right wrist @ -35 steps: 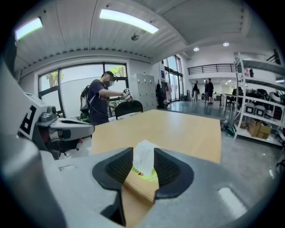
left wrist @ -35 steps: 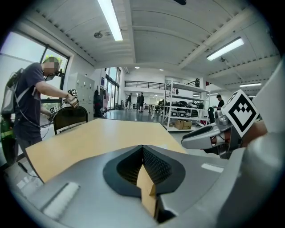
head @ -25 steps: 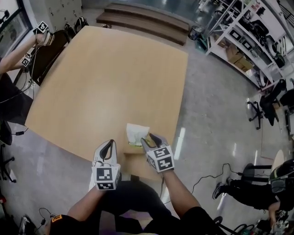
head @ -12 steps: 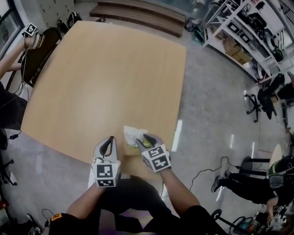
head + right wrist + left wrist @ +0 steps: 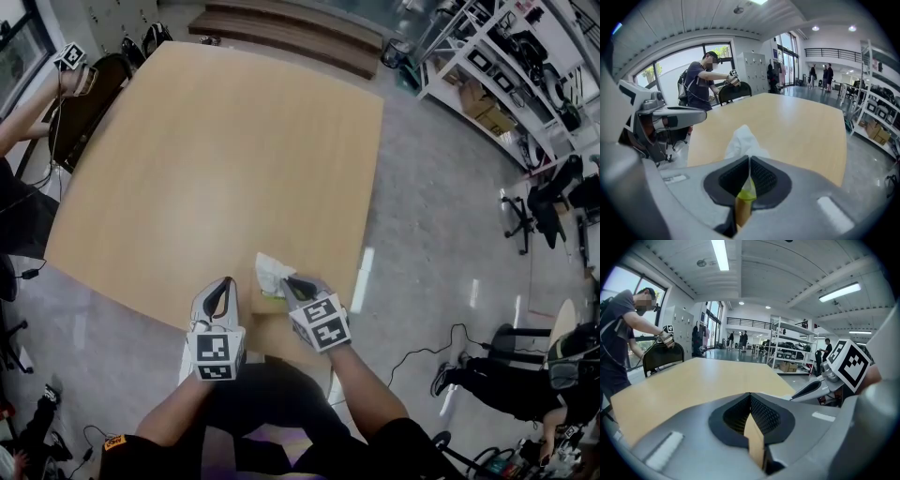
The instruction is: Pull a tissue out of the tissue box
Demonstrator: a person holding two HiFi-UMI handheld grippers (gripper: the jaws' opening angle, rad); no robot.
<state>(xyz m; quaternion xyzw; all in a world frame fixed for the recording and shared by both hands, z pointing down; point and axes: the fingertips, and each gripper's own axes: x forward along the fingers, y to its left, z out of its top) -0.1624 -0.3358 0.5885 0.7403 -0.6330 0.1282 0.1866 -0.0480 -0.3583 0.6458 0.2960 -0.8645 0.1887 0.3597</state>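
My right jaws [image 5: 292,281] have just been closing and are now pinching the crumpled white tissue [image 5: 270,271] low down. It is sticking out of the small green tissue box [image 5: 270,294] at the lower centre of the head view. The box is sitting close to the near edge of the pale wooden tabletop [image 5: 216,159], with the right edge also near. In the right gripper view the tissue is rising past my jaw tips to a peak, its long axis running away from me. My left jaws [image 5: 223,286] are resting together on nothing, just left of the box. Bare tabletop is stretching towards the upper frame. Grey floor [image 5: 431,216] and white shelving [image 5: 497,75] are lying to the right.
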